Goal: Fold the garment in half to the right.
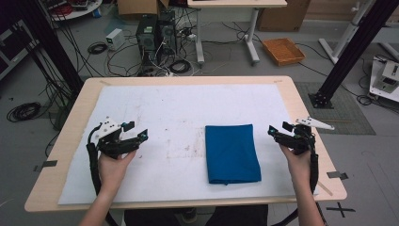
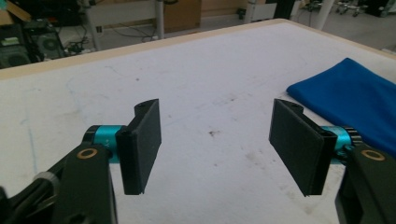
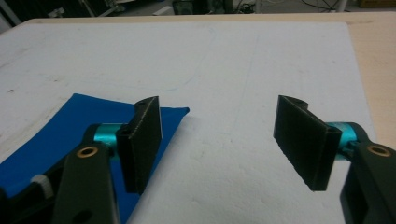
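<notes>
Between two open tools point(image 1: 136, 131) point(image 1: 281, 128), folded blue cloth point(image 1: 231, 153).

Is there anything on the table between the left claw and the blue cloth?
No. In the high view, only bare, lightly stained white sheet lies between the left claw and the folded blue cloth.

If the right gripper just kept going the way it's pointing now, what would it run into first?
Probably the folded blue cloth. In the high view the right gripper, fingers open and empty, points across the table toward the cloth's near edge. Its height above the white sheet is unclear, so it might pass over.
</notes>
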The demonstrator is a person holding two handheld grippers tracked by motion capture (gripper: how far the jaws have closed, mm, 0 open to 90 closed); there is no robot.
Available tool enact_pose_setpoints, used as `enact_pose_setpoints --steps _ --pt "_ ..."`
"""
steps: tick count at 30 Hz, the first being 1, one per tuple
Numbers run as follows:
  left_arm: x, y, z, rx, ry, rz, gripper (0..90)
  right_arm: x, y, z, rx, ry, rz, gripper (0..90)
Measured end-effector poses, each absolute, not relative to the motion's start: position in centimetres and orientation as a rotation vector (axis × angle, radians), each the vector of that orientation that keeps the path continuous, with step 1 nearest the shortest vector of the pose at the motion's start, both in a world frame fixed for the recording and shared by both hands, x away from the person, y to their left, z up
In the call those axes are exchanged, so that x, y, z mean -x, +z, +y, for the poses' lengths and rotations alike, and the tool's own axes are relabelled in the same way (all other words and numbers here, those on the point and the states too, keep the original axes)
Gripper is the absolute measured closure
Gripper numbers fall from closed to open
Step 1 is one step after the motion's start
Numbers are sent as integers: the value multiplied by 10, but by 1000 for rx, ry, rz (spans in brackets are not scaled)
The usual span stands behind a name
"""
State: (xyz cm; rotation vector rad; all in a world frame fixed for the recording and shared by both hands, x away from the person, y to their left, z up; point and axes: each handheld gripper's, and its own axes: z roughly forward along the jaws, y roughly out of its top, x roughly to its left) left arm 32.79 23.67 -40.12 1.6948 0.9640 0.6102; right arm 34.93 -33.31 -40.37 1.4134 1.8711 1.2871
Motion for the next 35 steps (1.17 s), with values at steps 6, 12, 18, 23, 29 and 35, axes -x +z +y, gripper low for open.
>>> enact_pose_setpoints --steps 6,12,18,23,29,35 --pt "-329 -404 240 -1694 640 972 340 -350 -403 -331 -1368 1315 1909 285" --pt "-329 -407 246 -1681 634 987 340 -352 -406 -331 -1368 1314 1911 284" --pt "-329 -407 247 -1686 637 987 340 -353 -407 -334 -1384 1313 1906 284" --pt "-328 -408 246 -1688 639 991 341 -353 -409 -337 -1389 1319 1904 284" --pt "-328 -409 245 -1692 638 986 340 -353 -409 -339 -1390 1323 1900 284" --pt "-329 -410 246 -1690 638 998 340 -354 -412 -340 -1395 1316 1906 277"
